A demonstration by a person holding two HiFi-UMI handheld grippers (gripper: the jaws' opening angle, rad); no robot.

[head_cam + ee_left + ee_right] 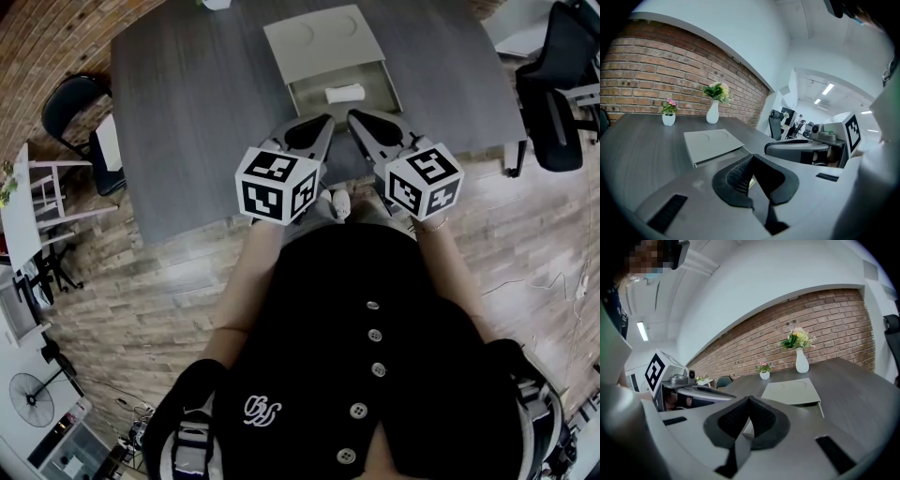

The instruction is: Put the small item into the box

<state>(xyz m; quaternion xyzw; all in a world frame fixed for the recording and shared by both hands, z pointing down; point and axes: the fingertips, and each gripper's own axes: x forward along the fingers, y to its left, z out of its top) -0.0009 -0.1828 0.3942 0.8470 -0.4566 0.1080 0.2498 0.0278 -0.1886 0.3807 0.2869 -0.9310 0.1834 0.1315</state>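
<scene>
A flat grey box (323,42) lies on the dark table (187,122), its lid slid back toward the far side. A small white item (344,93) lies in the uncovered tray. My left gripper (330,120) and right gripper (352,116) hover side by side just short of the tray, tips nearly touching each other. Both are shut with nothing between the pads. The left gripper view shows the box (712,145) beyond the closed left gripper (752,158). In the right gripper view the box (791,392) sits past the closed right gripper (750,399). Neither gripper view shows the item.
Against the brick wall at the table's far edge stand a white vase (712,111) with flowers and a small flower pot (669,117). Office chairs stand left (80,112) and right (558,84) of the table. My dark garment fills the lower head view.
</scene>
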